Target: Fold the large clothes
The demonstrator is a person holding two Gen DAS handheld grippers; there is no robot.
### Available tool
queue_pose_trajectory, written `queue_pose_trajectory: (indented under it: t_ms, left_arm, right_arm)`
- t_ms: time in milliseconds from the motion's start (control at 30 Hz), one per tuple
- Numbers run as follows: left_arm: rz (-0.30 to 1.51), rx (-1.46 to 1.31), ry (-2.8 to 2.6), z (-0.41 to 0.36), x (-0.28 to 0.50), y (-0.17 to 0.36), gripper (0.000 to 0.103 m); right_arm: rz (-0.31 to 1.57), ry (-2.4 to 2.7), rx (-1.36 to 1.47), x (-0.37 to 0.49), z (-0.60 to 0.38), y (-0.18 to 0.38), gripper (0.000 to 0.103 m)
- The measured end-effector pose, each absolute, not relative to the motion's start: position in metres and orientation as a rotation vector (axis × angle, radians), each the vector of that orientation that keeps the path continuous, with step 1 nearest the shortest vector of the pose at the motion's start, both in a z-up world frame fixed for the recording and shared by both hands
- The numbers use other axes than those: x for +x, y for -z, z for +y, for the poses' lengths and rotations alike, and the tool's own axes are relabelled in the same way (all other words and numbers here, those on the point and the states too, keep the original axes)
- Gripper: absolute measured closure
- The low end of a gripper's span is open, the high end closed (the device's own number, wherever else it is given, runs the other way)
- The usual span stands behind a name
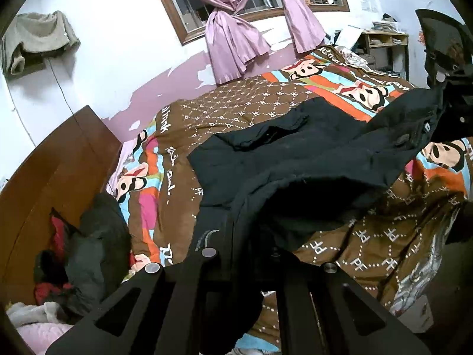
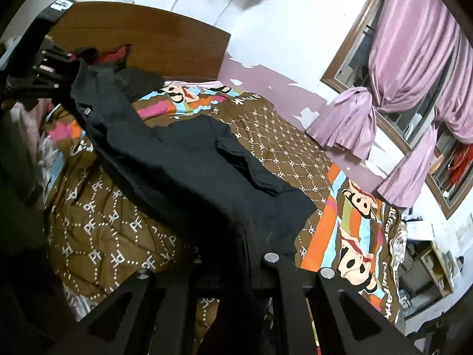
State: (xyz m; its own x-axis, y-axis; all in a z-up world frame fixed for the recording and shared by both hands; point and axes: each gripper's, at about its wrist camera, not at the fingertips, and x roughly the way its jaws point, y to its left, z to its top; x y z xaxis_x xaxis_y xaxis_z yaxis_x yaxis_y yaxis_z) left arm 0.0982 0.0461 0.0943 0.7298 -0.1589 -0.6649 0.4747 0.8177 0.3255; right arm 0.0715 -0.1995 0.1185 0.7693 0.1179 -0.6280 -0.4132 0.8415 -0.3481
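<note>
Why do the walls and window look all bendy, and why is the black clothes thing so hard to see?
Left wrist view: the fisheye lens curves the window frame, and dark corners ring the picture. Right wrist view: same bending on the headboard. In both, the black garment swallows light, so its folds blur into the black tongs.

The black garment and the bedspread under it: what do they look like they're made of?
Black garment: matte woven cloth, likely a cotton blend; it shows no sheen, soft creases and what looks like a button near its lifted edge. Bedspread: printed fabric, apparently padded or quilted; its surface puckers into puffy folds.
</note>
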Motion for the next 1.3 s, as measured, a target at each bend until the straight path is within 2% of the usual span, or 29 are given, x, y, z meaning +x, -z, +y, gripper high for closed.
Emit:
queue_pose_trajectory:
  t_ms: [367, 600, 1000, 1300]
  left_arm:
    - [0.694, 0.469, 0.347, 0.032, 0.176, -0.104, 0.098]
    - [0.643, 0.425, 0.329, 0.024, 0.234, -0.106, 0.098]
    - [0.610, 0.406, 0.290, 0.006, 0.352, -0.072, 0.098]
    - [0.679, 0.336, 0.303, 0.006, 0.419, -0.033, 0.098]
  right_arm:
    - [0.668, -0.208, -0.462, 0.144, -0.205, -0.111, 0.094]
    - [0.678, -0.166, -0.436, 0.205, -0.222, -0.104, 0.094]
    - [0.732, -0.063, -0.473, 0.324, -0.229, -0.066, 0.094]
    - [0.758, -0.032, -0.461, 0.385, -0.233, -0.021, 0.091]
